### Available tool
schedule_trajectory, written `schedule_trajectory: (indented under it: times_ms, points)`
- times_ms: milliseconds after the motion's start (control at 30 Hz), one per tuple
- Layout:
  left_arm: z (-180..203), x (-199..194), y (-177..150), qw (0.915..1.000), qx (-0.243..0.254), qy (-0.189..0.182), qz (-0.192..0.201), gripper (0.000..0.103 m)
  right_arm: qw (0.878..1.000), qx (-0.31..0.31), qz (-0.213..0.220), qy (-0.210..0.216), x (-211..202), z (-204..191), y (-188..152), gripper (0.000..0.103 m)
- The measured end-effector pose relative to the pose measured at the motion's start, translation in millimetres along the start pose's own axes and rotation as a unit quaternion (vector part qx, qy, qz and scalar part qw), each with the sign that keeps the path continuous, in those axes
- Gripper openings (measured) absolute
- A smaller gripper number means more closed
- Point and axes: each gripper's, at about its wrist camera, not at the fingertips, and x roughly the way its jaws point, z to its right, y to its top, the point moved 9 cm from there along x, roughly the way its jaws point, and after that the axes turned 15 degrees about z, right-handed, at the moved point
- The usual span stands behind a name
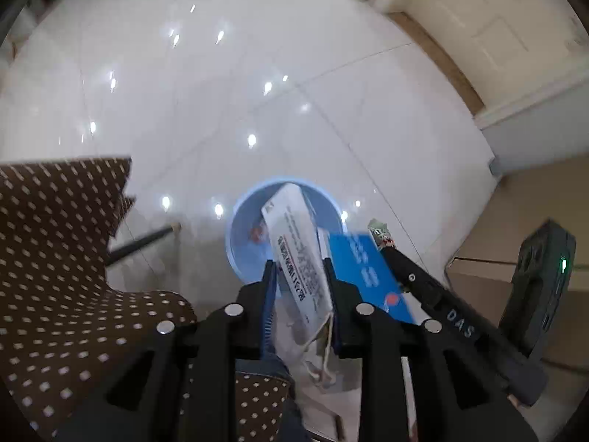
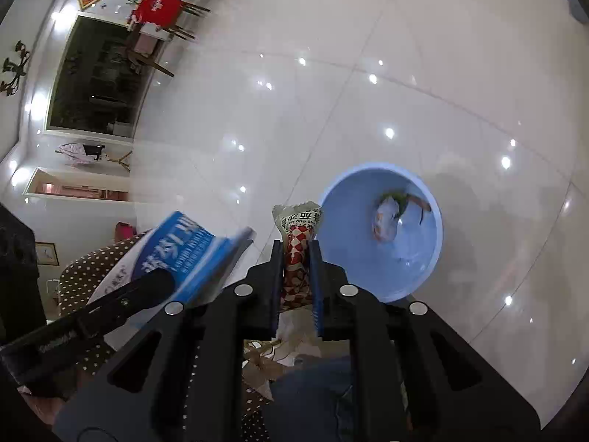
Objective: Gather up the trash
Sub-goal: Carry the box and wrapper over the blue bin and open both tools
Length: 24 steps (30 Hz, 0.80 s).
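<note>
Pointing down at the shiny white floor, the left gripper has a blue and white box between its fingers. The box has printed writing on it and sticks out past the tips, over the round light-blue bin on the floor. The jaws stand a bit apart with the box between them, but I cannot tell if the pads really press on it.

The right gripper pinches a small snack wrapper with red and white checks — its jaws are pressed close on it. The crinkled top of the wrapper pokes up past the tips, just beside the bin's rim. From the left wrist view this gripper reaches in from the right, with the wrapper's end at its tip near the bin.

Inside the bin lie a few bits of trash — something pale with green and orange on it. It is too blurry to name.

A brown chair with white dots stands close to the bin on the left. Blue jeans show low between the fingers. Far off, red chairs stand by a wall.
</note>
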Motion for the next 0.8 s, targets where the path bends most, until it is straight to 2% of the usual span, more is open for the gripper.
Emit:
schedule_trajectory:
  times_ms: [33,67,100,133,167,233,300,367,533,733,800]
  points:
    - [-2.8,5.2,0.8,0.9999,-0.009,-0.001,-0.007,0.041,1.0,0.004,-0.004,-0.003,0.7,-0.7,-5.9,0.018]
    - [-5.3,10.0,0.1,0.9998,-0.018,-0.001,-0.013,0.062,1.0,0.011,-0.008,-0.009,3.6,2.1,-8.1,0.028]
    - [-6.9,12.2,-0.3,0.9998,-0.018,0.002,-0.013,0.069,1.0,0.016,-0.01,-0.008,6.0,2.8,-11.1,0.051]
    - [-4.2,15.5,0.3,0.9999,-0.014,0.005,-0.009,0.069,1.0,0.02,-0.01,-0.005,6.4,4.5,-12.1,0.062]
    - [-5.9,13.0,0.2,0.9999,-0.007,0.012,-0.002,0.07,1.0,0.02,-0.004,-0.007,4.5,6.1,-11.0,0.068]
    - [-8.0,6.7,0.4,0.9999,-0.007,0.014,0.006,0.073,1.0,0.019,0.003,-0.009,1.9,8.2,-9.1,0.072]
    - [-12.2,-4.4,2.2,0.9997,-0.01,0.014,0.02,0.074,1.0,0.02,0.014,-0.008,-0.3,6.7,-11.4,0.09]
    - [-13.0,-17.4,4.6,0.9992,-0.009,0.016,0.035,0.076,0.999,0.015,0.032,-0.011,-3.6,7.9,-9.3,0.096]
    - [-9.2,-56.3,11.6,0.9972,-0.003,0.012,0.074,0.081,0.997,-0.003,0.061,-0.039,-17.5,10.9,-10.6,0.097]
    - [-5.0,-127.1,8.3,0.9898,0.019,0.007,0.141,0.089,0.992,-0.039,0.111,-0.045,-71.2,-17.0,-11.3,0.097]
    - [-5.1,-147.7,3.7,0.9881,0.028,0.014,0.151,0.09,0.989,-0.054,0.128,-0.043,-88.6,-30.4,-10.6,0.097]
